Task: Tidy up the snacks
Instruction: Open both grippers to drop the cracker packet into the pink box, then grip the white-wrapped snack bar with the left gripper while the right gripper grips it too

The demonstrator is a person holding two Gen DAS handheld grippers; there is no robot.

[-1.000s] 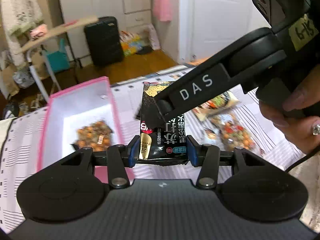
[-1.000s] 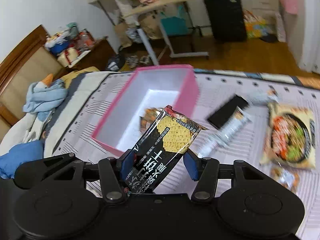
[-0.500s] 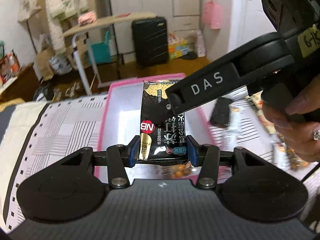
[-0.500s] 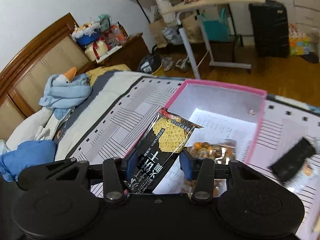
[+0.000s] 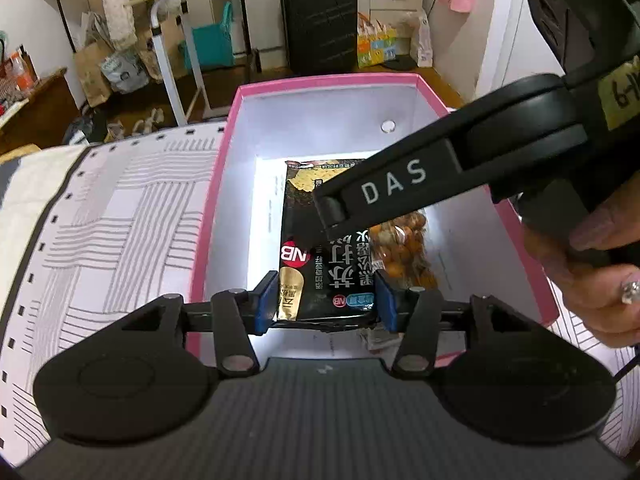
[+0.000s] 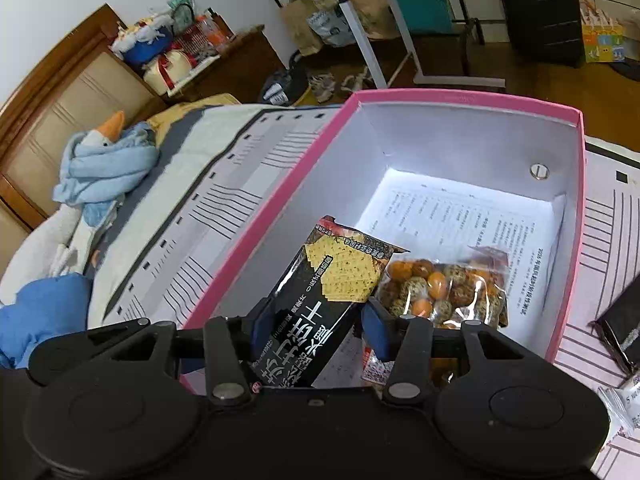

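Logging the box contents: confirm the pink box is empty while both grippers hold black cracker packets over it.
Not empty: the right wrist view shows a clear bag of mixed nuts already lying in the pink box. Both grippers do hold black cracker packets over it.

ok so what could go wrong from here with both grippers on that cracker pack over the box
1. Both the left gripper and right gripper hold the one black cracker pack; uneven release could tug or twist it.
2. The pack hangs over the nut bag in the pink box; it may land askew on it.
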